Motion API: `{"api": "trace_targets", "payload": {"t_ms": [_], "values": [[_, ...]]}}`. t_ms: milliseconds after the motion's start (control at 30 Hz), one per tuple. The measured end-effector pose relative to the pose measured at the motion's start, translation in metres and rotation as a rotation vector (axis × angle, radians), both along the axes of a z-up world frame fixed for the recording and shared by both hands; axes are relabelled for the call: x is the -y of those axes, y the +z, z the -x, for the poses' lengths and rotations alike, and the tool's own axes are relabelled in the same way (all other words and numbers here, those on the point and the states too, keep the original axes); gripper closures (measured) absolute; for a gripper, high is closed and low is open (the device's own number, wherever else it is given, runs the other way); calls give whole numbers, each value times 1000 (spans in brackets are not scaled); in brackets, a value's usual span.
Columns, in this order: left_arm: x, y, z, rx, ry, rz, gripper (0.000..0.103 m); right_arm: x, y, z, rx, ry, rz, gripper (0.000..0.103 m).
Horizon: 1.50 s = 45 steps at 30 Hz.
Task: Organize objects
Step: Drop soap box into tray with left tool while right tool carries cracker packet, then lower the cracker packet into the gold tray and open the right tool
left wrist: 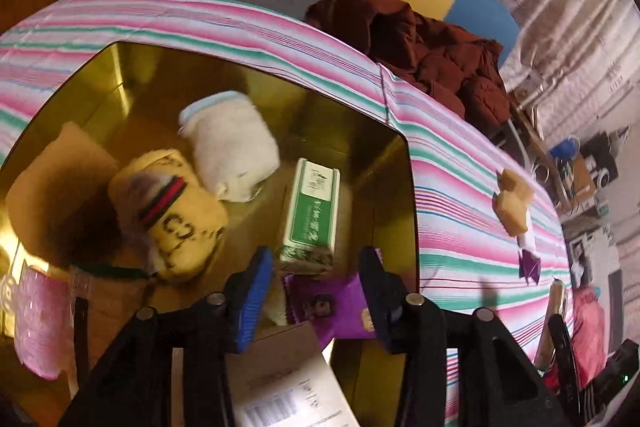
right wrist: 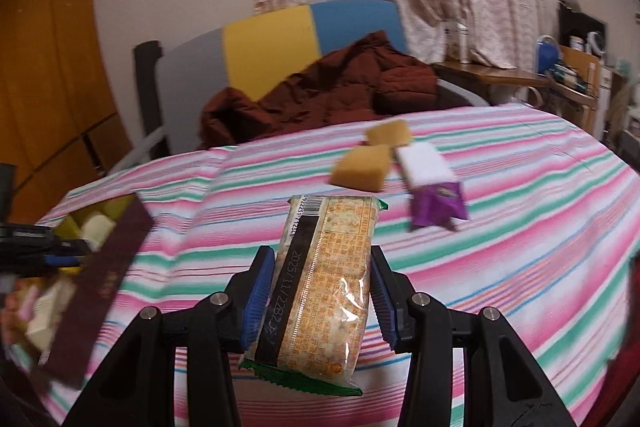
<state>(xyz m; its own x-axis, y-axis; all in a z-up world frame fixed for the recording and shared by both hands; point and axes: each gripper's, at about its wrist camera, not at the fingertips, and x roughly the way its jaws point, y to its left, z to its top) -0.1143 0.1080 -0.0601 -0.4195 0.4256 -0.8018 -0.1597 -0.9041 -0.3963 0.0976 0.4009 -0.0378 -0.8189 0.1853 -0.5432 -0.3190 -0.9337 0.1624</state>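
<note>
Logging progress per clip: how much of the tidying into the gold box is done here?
Roughly midway. Done: the gold box already holds a green carton, two rolled socks and a purple packet. In hand: the right gripper clamps a cracker packet; the left gripper stands open over the box. Left on the striped cloth: two sponges, a white block and another purple packet.

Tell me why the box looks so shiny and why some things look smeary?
Left wrist view: the gold box mirrors the room light, so its walls glare, and the rolled socks are motion-blurred. Right wrist view: the sponges and dark lid smear, while the gripped snack pack stays sharp; fisheye bends the bedspread stripes.
</note>
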Motion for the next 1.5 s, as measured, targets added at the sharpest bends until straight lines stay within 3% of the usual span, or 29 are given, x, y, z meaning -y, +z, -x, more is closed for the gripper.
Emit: {"api": "trace_targets", "payload": {"t_ms": [100, 233, 467, 867, 1200, 1267, 1367, 1500], "values": [[9, 3, -9, -20, 22, -22, 57, 18, 9, 3, -16, 49, 4, 56], [19, 15, -30, -105, 53, -16, 56, 41, 13, 10, -16, 114, 21, 56], [39, 29, -74, -231, 80, -9, 56, 83, 16, 38, 20, 271, 120, 56], [93, 20, -99, -209, 200, -30, 56, 193, 27, 122, 169, 619, 193, 55], [118, 30, -96, -224, 266, -66, 56, 230, 12, 181, 258, 583, 183, 53], [120, 32, -97, -234, 276, -66, 56, 231, 9, 186, 266, 575, 191, 44], [120, 34, -99, -241, 285, -73, 56, 224, 12, 181, 229, 554, 192, 37], [117, 35, -101, -246, 288, -74, 56, 215, 23, 163, 173, 536, 149, 37]]}}
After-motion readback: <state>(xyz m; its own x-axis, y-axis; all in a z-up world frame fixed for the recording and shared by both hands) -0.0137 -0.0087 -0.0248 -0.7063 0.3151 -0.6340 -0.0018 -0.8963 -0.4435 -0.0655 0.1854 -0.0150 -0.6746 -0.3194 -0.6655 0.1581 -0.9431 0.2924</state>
